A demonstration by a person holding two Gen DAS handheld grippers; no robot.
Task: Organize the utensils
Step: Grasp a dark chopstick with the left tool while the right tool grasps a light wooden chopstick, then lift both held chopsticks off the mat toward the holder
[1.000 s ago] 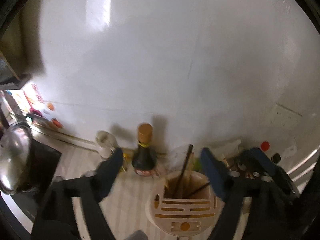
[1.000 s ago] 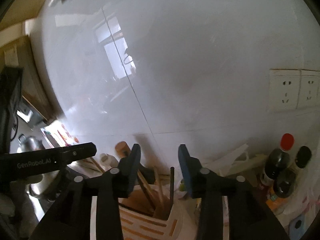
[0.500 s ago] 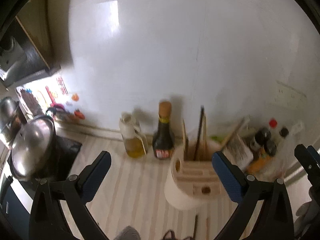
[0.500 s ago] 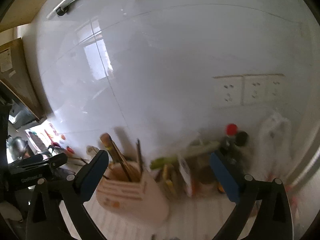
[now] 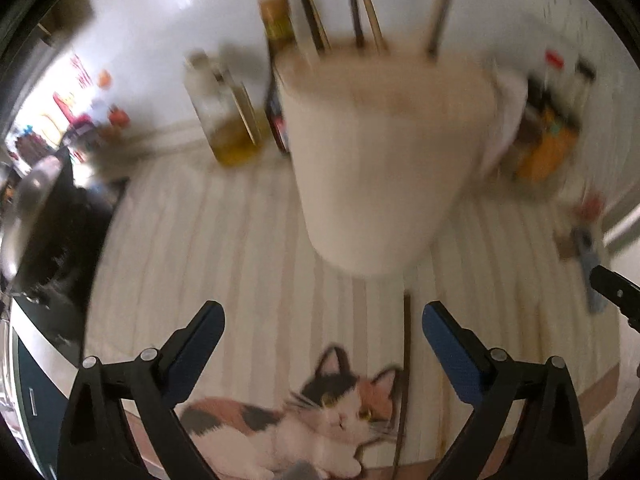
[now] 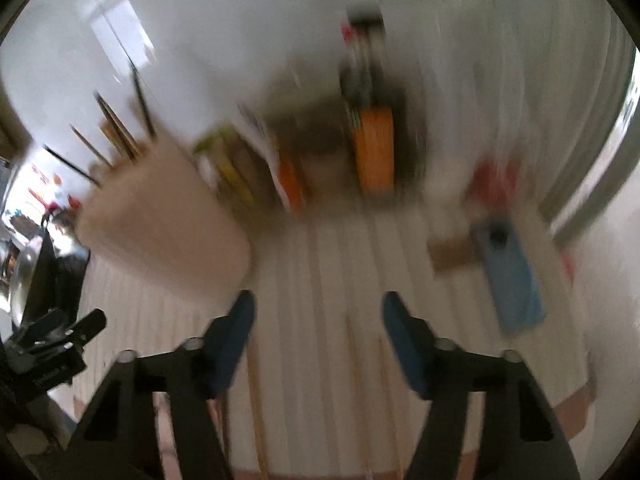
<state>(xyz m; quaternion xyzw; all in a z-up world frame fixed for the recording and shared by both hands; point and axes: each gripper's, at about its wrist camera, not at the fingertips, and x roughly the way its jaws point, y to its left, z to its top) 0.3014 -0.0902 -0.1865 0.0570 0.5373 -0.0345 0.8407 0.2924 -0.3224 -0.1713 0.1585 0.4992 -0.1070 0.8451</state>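
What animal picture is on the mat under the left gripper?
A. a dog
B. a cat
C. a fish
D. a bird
B: in the left wrist view a calico cat picture, white with orange and black patches, pointed ears and whiskers, lies printed on the striped mat just below the open left gripper.

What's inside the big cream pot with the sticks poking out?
Chopsticks stand upright in the cream holder. Only their tops show; its wall hides the lower ends and anything else inside.
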